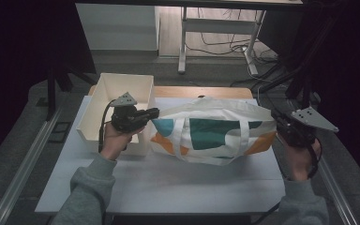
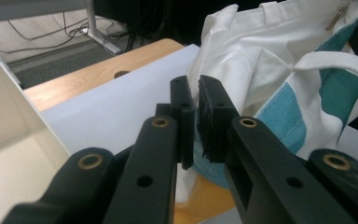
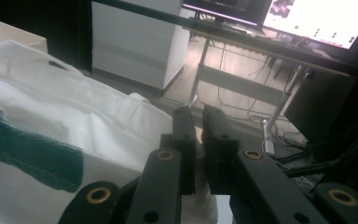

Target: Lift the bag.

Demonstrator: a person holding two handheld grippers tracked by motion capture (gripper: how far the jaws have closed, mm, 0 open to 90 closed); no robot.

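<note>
A white canvas tote bag (image 1: 211,133) with teal and orange patches and white handles lies stretched across the middle of the white table top (image 1: 168,183). My left gripper (image 1: 153,112) is shut on the bag's upper left corner. In the left gripper view the jaws (image 2: 196,116) are pressed together with the bag's fabric (image 2: 279,93) running in between them. My right gripper (image 1: 276,126) is shut on the bag's right end. In the right gripper view white cloth (image 3: 51,130) passes between the nearly touching pads of that gripper (image 3: 199,144).
An open cream box (image 1: 101,117) stands on the table's left, right behind my left hand; its wall (image 2: 9,116) is close to the left jaw. A wooden board (image 1: 201,91) edges the far side. Beyond stand a white cabinet (image 1: 117,28), a desk frame (image 1: 215,28) with cables, and a monitor (image 3: 317,18).
</note>
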